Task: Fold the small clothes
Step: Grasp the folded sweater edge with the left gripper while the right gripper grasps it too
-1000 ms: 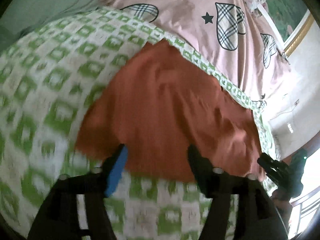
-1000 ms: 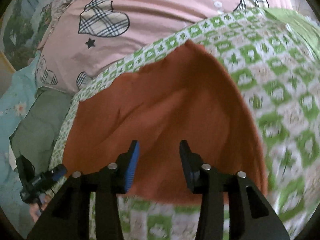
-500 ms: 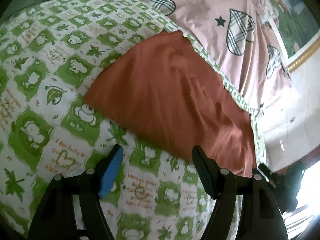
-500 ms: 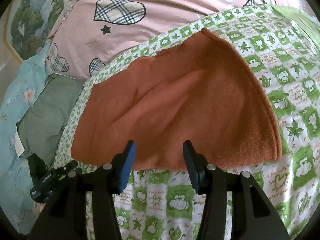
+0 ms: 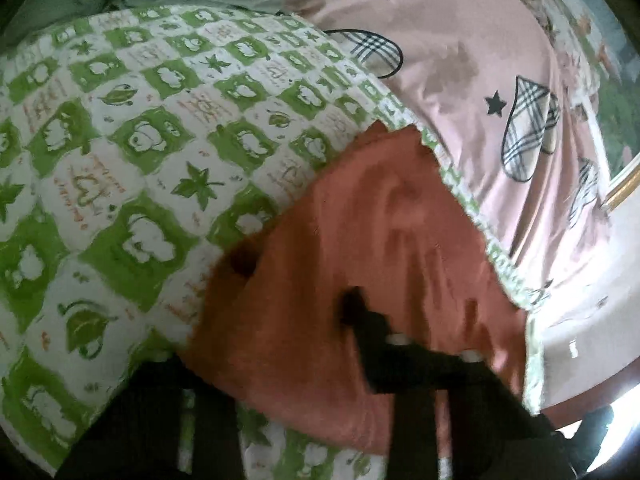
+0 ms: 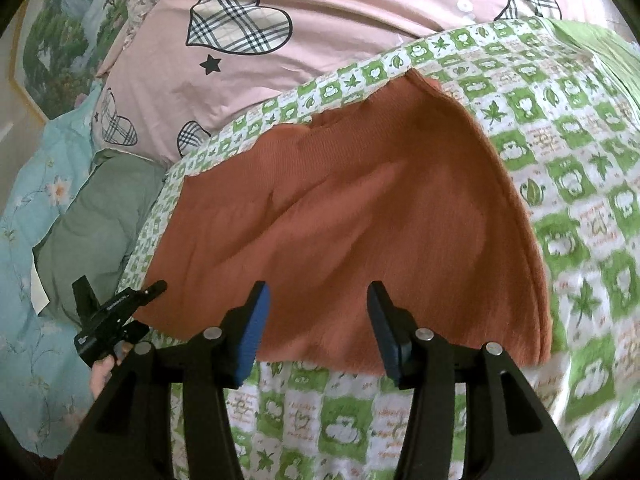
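Note:
A rust-orange garment (image 6: 360, 220) lies flat on a green-and-white patterned blanket (image 6: 580, 200). My right gripper (image 6: 318, 300) is open, its fingertips over the garment's near edge. In the left wrist view, which is blurred, the garment (image 5: 380, 240) fills the centre. My left gripper (image 5: 288, 304) sits at the garment's left corner. Cloth drapes over its left finger, so only the right finger (image 5: 360, 312) shows. I cannot tell whether it is shut. The left gripper also shows in the right wrist view (image 6: 116, 316) at the garment's left corner.
A pink duvet with plaid hearts (image 6: 320, 40) lies beyond the blanket. A grey-green pillow (image 6: 92, 220) and a pale blue floral sheet (image 6: 24, 220) are to the left. A framed picture (image 6: 60, 32) hangs on the wall at the far left.
My left gripper has moved forward and right onto the garment's corner, and cloth now covers its left finger. My right gripper has moved slightly closer to the garment's near edge.

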`<state>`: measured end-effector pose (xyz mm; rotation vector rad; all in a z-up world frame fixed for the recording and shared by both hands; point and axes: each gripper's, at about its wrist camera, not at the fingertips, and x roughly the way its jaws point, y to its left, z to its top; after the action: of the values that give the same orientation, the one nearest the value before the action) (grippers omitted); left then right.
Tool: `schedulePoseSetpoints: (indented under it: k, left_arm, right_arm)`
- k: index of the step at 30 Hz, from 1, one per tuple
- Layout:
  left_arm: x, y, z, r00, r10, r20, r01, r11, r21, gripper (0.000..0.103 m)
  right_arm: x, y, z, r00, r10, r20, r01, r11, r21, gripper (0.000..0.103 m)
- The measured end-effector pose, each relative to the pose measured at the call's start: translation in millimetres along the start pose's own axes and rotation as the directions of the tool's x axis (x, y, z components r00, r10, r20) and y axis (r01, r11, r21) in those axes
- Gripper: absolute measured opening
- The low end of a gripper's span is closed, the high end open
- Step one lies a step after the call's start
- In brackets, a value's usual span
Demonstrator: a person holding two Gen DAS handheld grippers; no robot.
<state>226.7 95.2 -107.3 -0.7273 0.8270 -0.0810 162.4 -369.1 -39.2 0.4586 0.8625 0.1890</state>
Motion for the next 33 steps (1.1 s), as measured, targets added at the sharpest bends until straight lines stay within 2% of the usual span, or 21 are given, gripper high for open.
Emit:
schedulePoseSetpoints:
  k: [1,4,7,9,12,13,15,18,21,24,28,31,33]
  left_arm:
    - [-2.2,-3.9,1.4,1.0,-0.002,0.004,0.002,1.0,0.011,0.013]
    - [-18.9,-31.3,1.2,0.999,-0.009,0.042,0.005,0.995,0.104,0.011]
    - [-34.8,-77.8,-5.4,0.996,-0.076,0.053,0.061,0.97,0.235,0.01]
    - [-38.5,-108.9,-14.9,0.992,-0.121,0.038,0.102,0.941,0.323,0.01]
    - [-32.4,-158.6,-44.3,0.988,-0.152,0.0,0.134,0.868,0.478,0.01]
    - [-25.6,-173.6,-58.7,0.988,-0.151,-0.022,0.139,0.837,0.53,0.01]
    - [-8.8,-191.5,-84.4,0.989,-0.132,-0.069,0.147,0.791,0.594,0.01]
    - [21.1,-199.2,-117.6,0.988,-0.075,-0.132,0.143,0.754,0.642,0.01]
    - [36.9,-195.1,-136.2,0.989,-0.027,-0.144,0.117,0.743,0.659,0.01]
    - [29.9,-192.2,-135.3,0.989,-0.044,-0.138,0.124,0.751,0.649,0.01]
    - [19.8,-193.8,-129.7,0.991,-0.058,-0.123,0.125,0.743,0.658,0.01]
    - [14.7,-198.7,-131.2,0.993,-0.057,-0.108,0.115,0.725,0.679,0.01]
    - [12.5,-202.4,-133.8,0.994,-0.049,-0.097,0.103,0.706,0.701,0.01]
  right_arm:
    - [1.3,-1.4,3.2,1.0,0.001,-0.001,-0.001,1.0,-0.004,0.052]
    - [6.7,-7.3,14.4,1.0,0.015,-0.013,-0.015,1.0,-0.005,0.052]
    - [10.7,-14.4,21.3,0.999,0.042,-0.028,-0.042,0.999,0.013,0.052]
    - [12.9,-20.2,25.7,0.996,0.079,-0.036,-0.078,0.996,0.039,0.052]
    - [15.3,-30.1,31.6,0.986,0.162,-0.04,-0.157,0.982,0.108,0.052]
    - [15.9,-33.1,33.5,0.982,0.185,-0.039,-0.179,0.975,0.13,0.052]
    - [20.0,-37.6,37.5,0.975,0.218,-0.046,-0.208,0.965,0.16,0.052]
    - [30.4,-39.4,41.2,0.968,0.24,-0.076,-0.223,0.958,0.182,0.052]
    - [46.3,-36.1,44.8,0.963,0.246,-0.108,-0.223,0.956,0.189,0.055]
    - [65.0,-24.9,51.4,0.955,0.262,-0.137,-0.236,0.956,0.176,0.056]
    - [95.4,-4.6,64.7,0.943,0.281,-0.179,-0.257,0.955,0.145,0.057]
    - [122.4,10.5,76.6,0.93,0.301,-0.209,-0.277,0.951,0.138,0.057]
    - [139.0,20.8,85.1,0.932,0.289,-0.219,-0.269,0.956,0.118,0.057]
